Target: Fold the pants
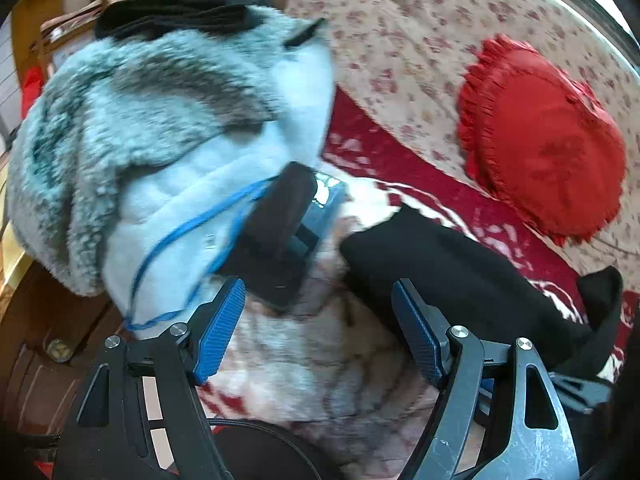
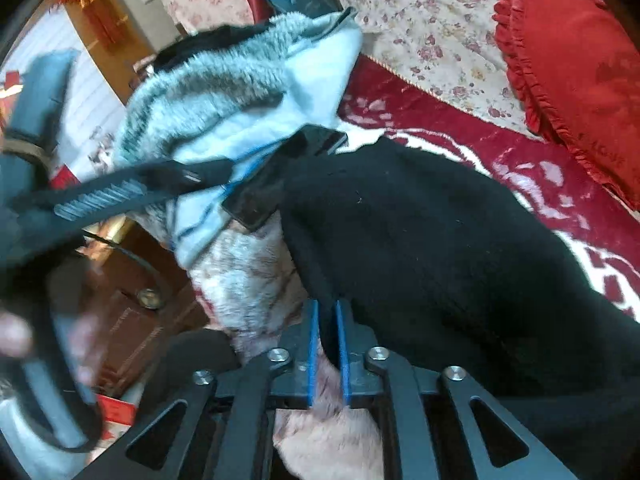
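Note:
The black pants (image 1: 460,276) lie in a thick fold on the red-and-white patterned blanket (image 1: 400,160). In the left wrist view they sit to the right of my left gripper (image 1: 316,332). That gripper hovers open over the pale fuzzy blanket with nothing between its blue pads (image 1: 218,328). In the right wrist view the pants (image 2: 440,248) fill the middle. My right gripper (image 2: 328,344) has its pads nearly together, with the near edge of the black fabric pinched between them. A blurred finger of the left gripper (image 2: 104,200) crosses at the left.
A fluffy grey-and-white coat (image 1: 140,120) is piled at the left, with a dark flat object (image 1: 280,236) and a blue cord (image 1: 180,236) on its lower edge. A red frilled cushion (image 1: 548,140) lies on the floral sheet (image 1: 400,40). Wooden furniture (image 1: 40,340) stands lower left.

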### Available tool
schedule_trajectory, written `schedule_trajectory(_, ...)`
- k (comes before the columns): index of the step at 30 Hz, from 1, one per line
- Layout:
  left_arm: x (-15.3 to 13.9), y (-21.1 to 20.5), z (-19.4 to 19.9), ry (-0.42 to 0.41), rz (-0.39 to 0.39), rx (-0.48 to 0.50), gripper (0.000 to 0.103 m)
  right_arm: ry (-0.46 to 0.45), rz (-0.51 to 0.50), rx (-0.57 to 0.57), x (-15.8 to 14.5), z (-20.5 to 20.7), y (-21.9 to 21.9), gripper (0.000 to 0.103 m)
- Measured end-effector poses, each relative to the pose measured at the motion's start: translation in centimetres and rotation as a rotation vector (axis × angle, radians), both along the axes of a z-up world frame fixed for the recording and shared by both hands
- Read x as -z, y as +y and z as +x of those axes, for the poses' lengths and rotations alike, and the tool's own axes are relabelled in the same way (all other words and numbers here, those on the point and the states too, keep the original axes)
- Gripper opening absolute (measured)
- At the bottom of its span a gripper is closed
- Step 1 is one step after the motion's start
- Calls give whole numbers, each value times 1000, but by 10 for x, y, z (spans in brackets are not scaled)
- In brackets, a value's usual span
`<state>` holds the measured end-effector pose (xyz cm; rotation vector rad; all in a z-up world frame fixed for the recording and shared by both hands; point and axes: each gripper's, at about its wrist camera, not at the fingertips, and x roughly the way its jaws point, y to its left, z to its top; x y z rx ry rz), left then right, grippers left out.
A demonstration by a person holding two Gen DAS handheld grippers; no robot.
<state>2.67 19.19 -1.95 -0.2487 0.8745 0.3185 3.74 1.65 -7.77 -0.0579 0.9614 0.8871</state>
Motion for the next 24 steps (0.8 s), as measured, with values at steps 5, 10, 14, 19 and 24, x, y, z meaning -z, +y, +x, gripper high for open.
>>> schedule_trajectory(5,2,-34,13,-3,-16,83,77,-93,-2,131,-45,5,-64,22)
schedule_trajectory(10,17,-72,28,36,-2,168,77,-182,-127,381,-69,47,-145,36)
schedule_trajectory(14,42,-98,38,113,18,226,77,-153,-280,513,-62,98,-193,36)
schedule_trajectory(19,47,-105,39,116,53,225,77,-98,-298,532,-52,124,-223,36)
schedule_trajectory(24,47,-107,41,118,68,230,77,-41,-331,503,-23,107,-232,36)
